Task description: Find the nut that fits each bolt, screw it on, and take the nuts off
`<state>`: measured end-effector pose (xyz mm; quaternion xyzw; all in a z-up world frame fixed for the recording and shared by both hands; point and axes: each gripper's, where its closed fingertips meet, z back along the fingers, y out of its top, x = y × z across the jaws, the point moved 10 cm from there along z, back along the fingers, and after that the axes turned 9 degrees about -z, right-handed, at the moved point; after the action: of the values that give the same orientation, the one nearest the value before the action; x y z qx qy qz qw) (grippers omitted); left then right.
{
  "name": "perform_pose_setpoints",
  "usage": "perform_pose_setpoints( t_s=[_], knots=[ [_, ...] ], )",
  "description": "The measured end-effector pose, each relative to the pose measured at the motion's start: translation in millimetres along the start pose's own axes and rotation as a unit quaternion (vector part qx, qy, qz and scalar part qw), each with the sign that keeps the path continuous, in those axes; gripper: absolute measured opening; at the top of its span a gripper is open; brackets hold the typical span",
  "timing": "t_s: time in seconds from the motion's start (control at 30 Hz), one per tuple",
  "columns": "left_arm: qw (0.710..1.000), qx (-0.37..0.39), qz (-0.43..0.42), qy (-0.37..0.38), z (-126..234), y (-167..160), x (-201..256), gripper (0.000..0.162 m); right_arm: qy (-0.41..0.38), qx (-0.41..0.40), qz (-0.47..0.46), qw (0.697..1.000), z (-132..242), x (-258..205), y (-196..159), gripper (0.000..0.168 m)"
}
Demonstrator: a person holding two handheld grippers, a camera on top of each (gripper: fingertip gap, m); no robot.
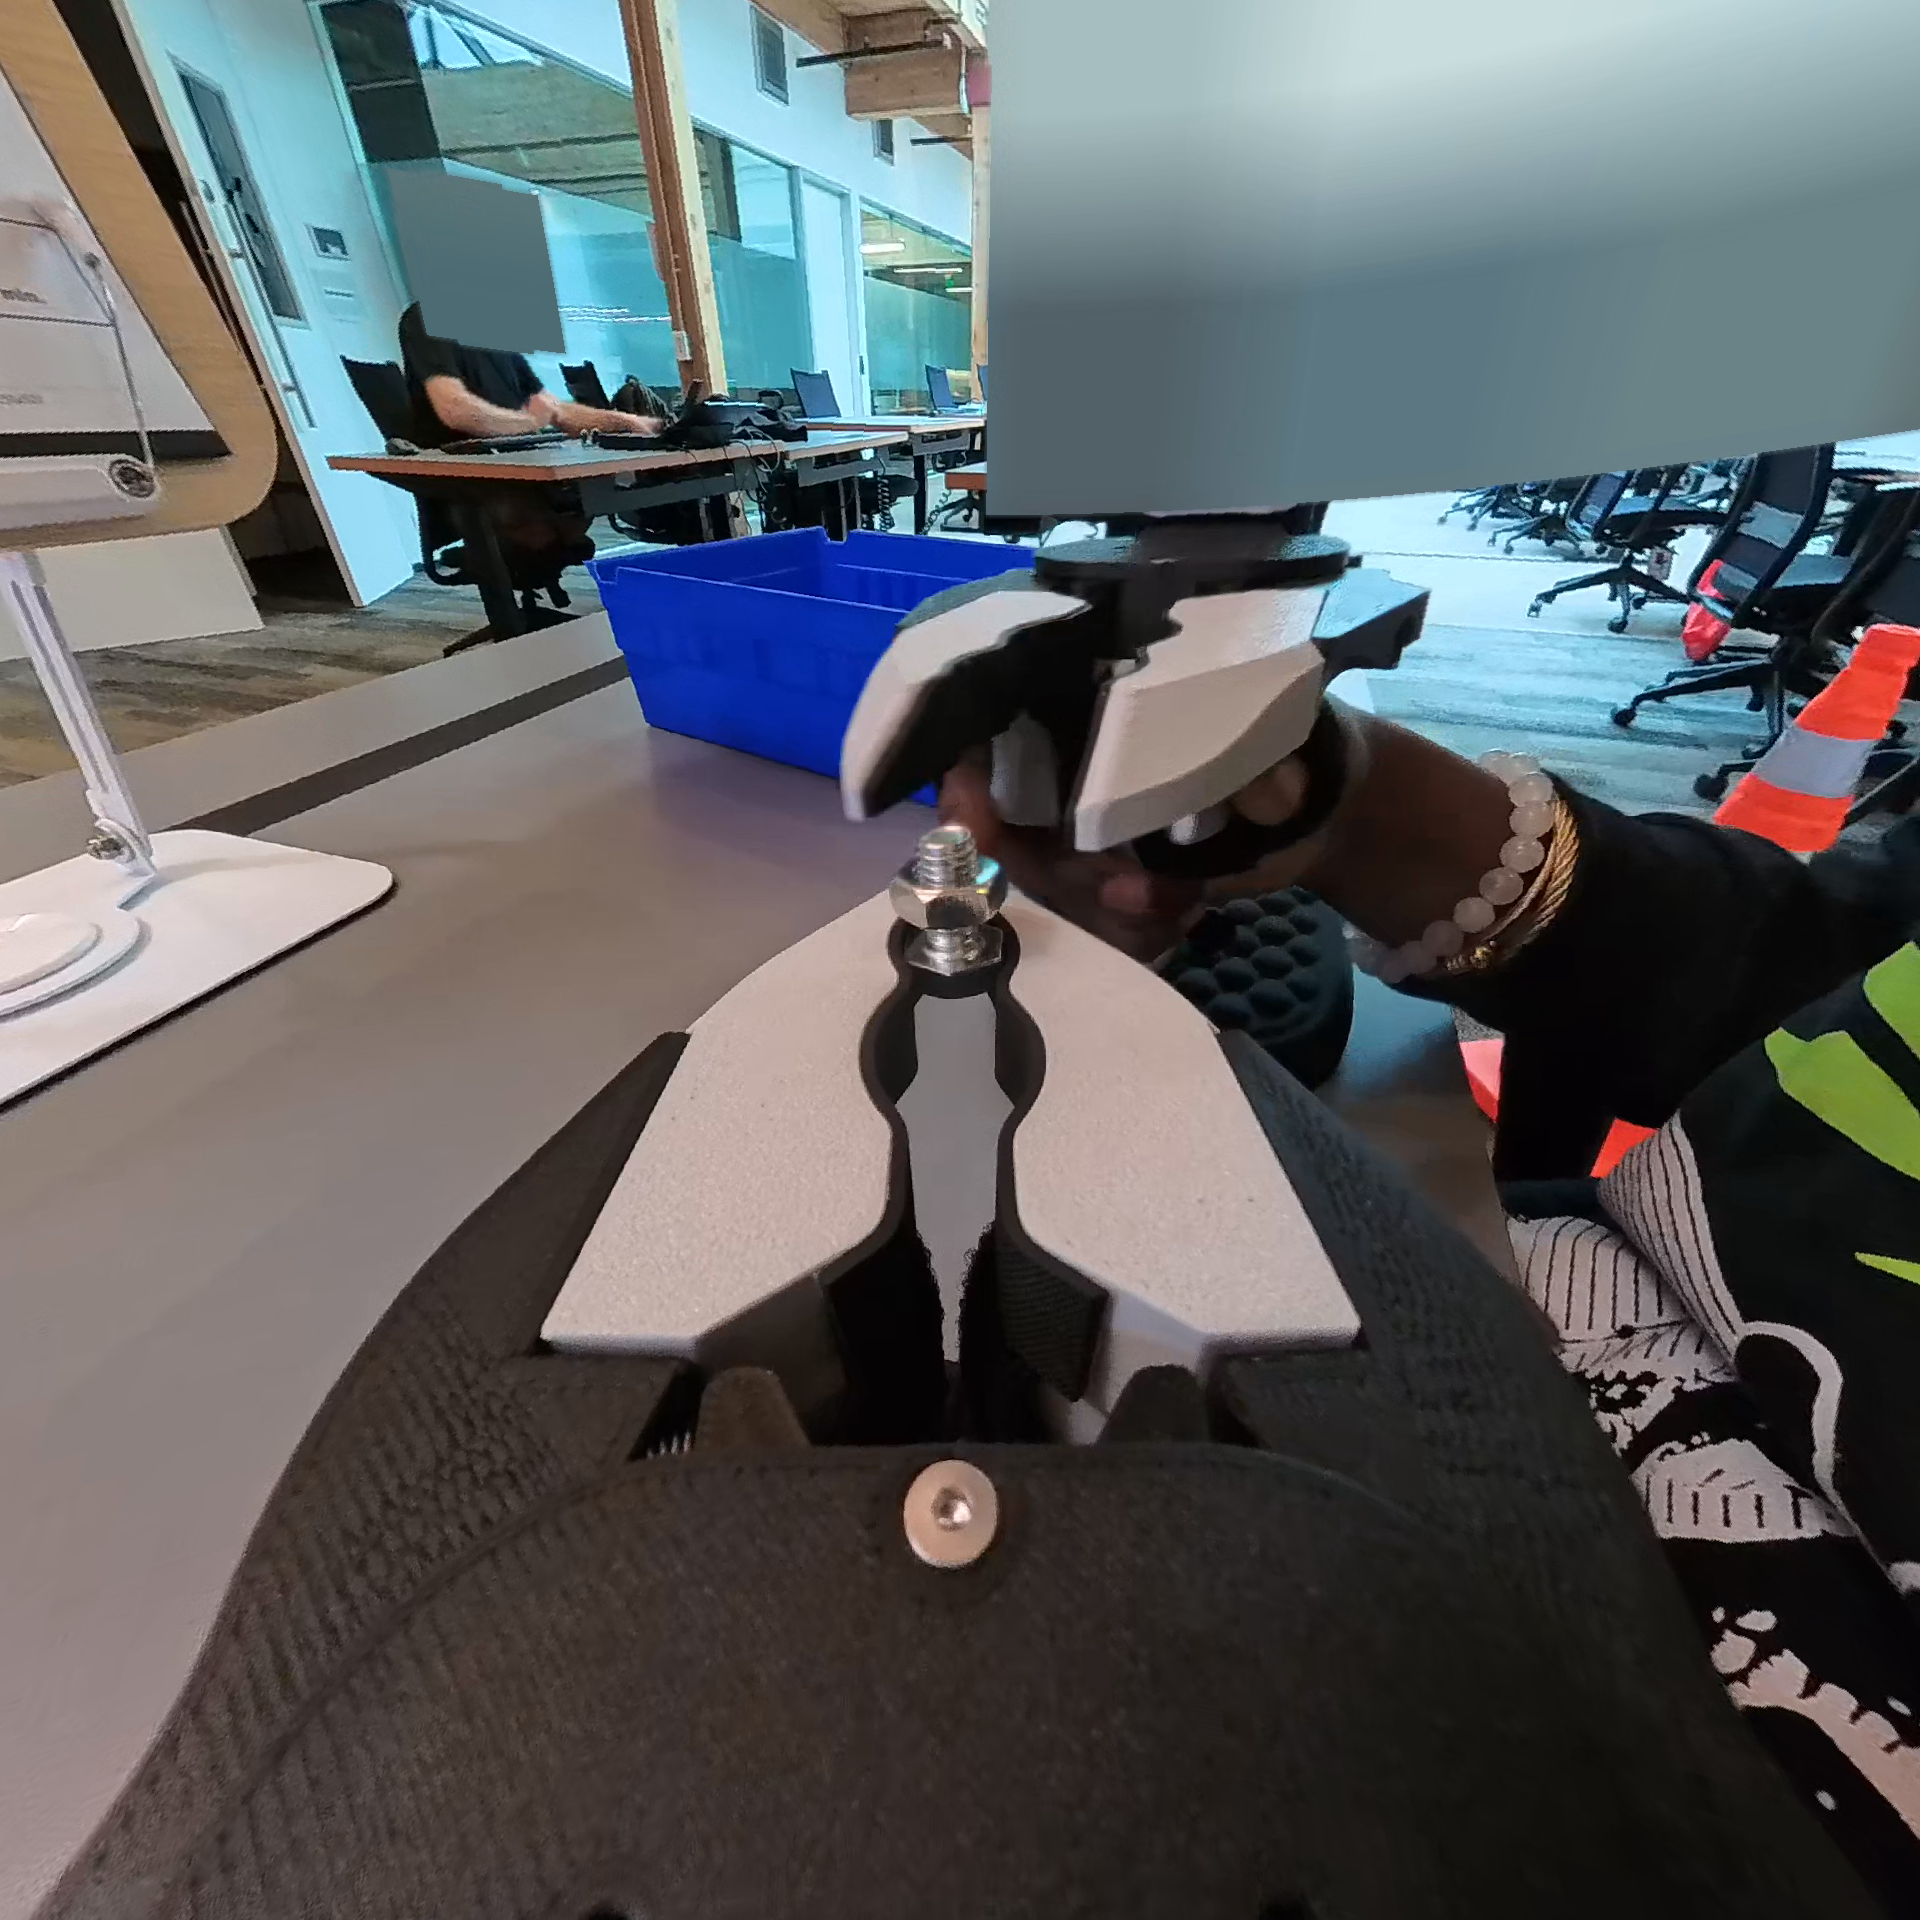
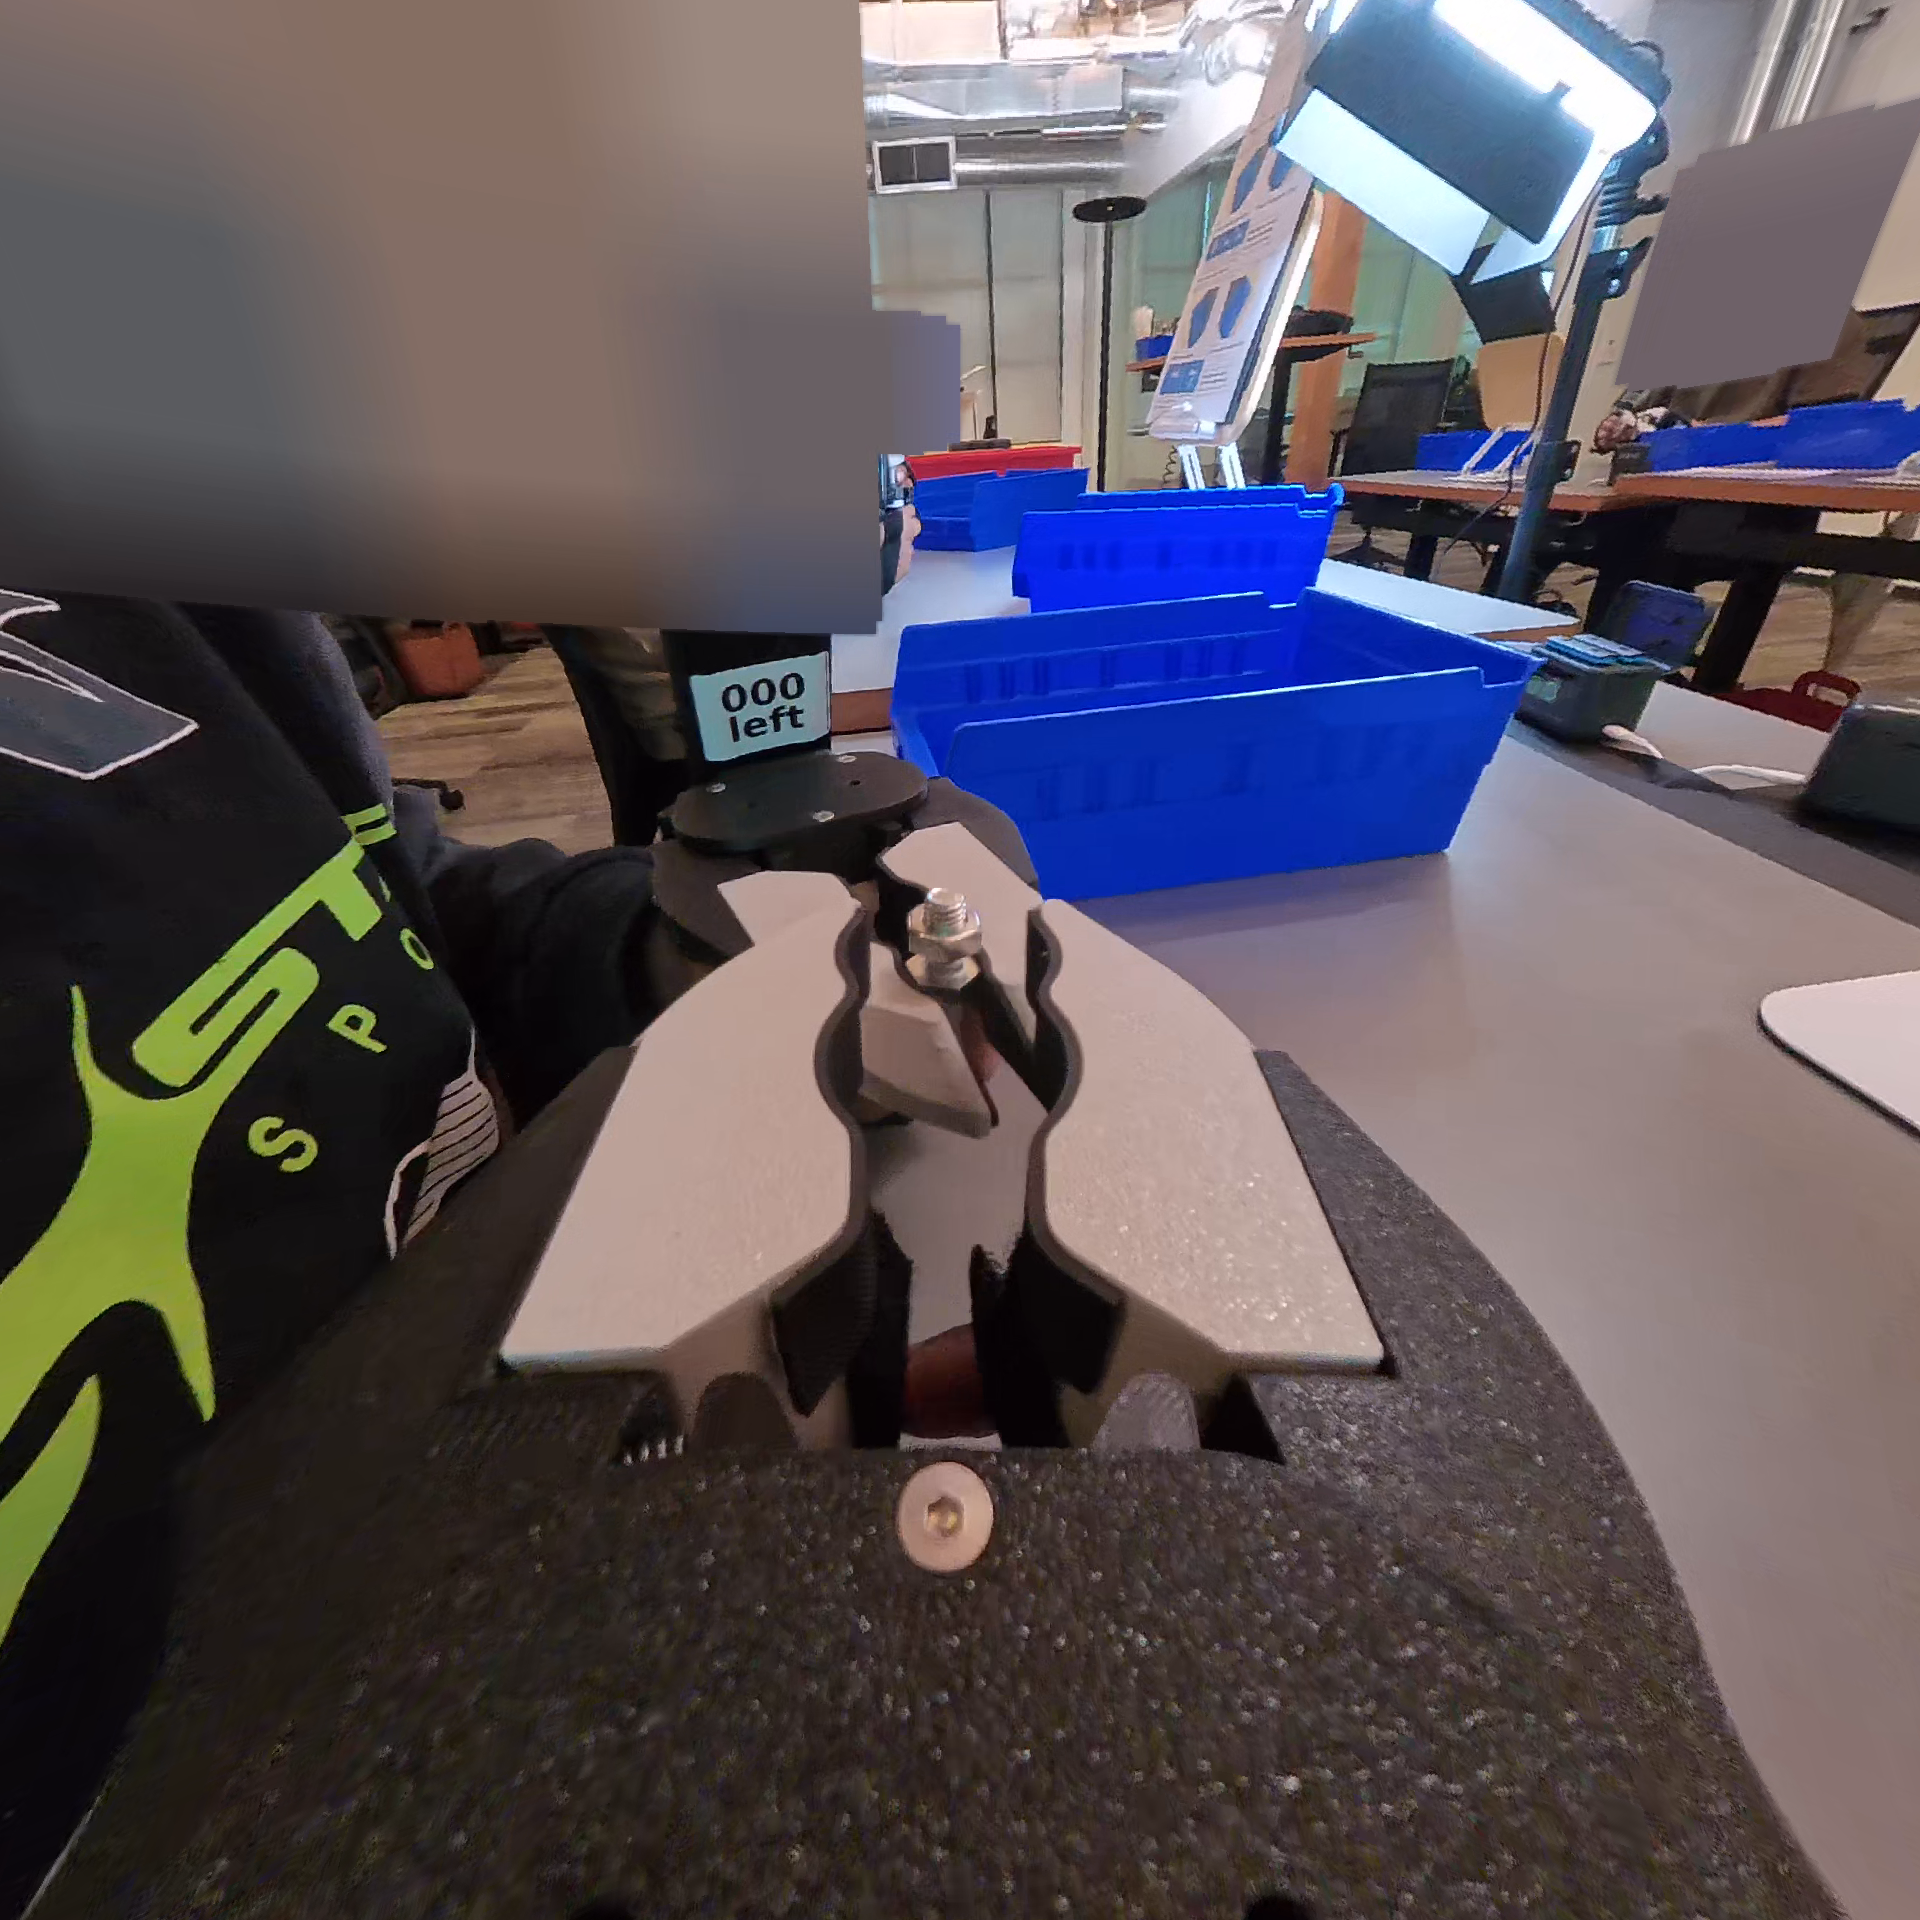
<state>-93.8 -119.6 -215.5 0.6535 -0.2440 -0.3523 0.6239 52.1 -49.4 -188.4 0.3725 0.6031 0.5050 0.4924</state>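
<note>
My left gripper [image 1: 943,966] is shut on the head end of a silver bolt [image 1: 943,940] and holds it upright above the grey table [image 1: 468,1039]. A hex nut [image 1: 943,896] sits on the thread, with a few turns of thread showing above it. My right gripper [image 2: 940,930] is open, with its fingertips [image 2: 1049,935] on either side of the nut [image 2: 943,935] and apart from it. In the left wrist view the right gripper [image 1: 977,816] hangs just above and behind the bolt. The left gripper [image 2: 800,904] also shows in the right wrist view, behind the bolt [image 2: 943,971].
A blue bin [image 1: 748,634] stands on the table behind the bolt; it also shows in the right wrist view [image 2: 1195,748], with more blue bins [image 2: 1174,551] farther back. A white stand base [image 1: 187,935] lies at the left. The person's arm [image 1: 1558,935] reaches in from the right. My two grippers' fingertips are within a few centimetres of each other.
</note>
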Motion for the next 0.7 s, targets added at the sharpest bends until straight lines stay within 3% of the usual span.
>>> perform_pose_setpoints(
  t_s=[0.23, 0.33, 0.43, 0.7],
  knots=[
    [1.0, -0.004, 0.001, -0.003, -0.6, -0.4, 0.0, 0.01, 0.014, -0.031, 0.016, 0.999, -16.2, -2.7, -2.8, 0.034],
    [1.0, -0.003, 0.005, 0.002, 0.1, -0.3, -1.2, 0.01, 0.006, -0.039, 0.019, 0.999, -6.4, -4.0, -1.2, 0.03],
    [1.0, -0.005, 0.011, 0.009, 0.7, -0.9, -2.8, 0.01, 0.03, -0.04, 0.014, 0.999, 10.8, -8.5, 3.2, 0.013],
    [1.0, -0.008, 0.005, 0.007, 0.3, -0.6, -1.7, 0.01, -0.036, -0.125, 0.048, 0.99, 1.5, -12.1, 27.4, 0.015]
  ],
)
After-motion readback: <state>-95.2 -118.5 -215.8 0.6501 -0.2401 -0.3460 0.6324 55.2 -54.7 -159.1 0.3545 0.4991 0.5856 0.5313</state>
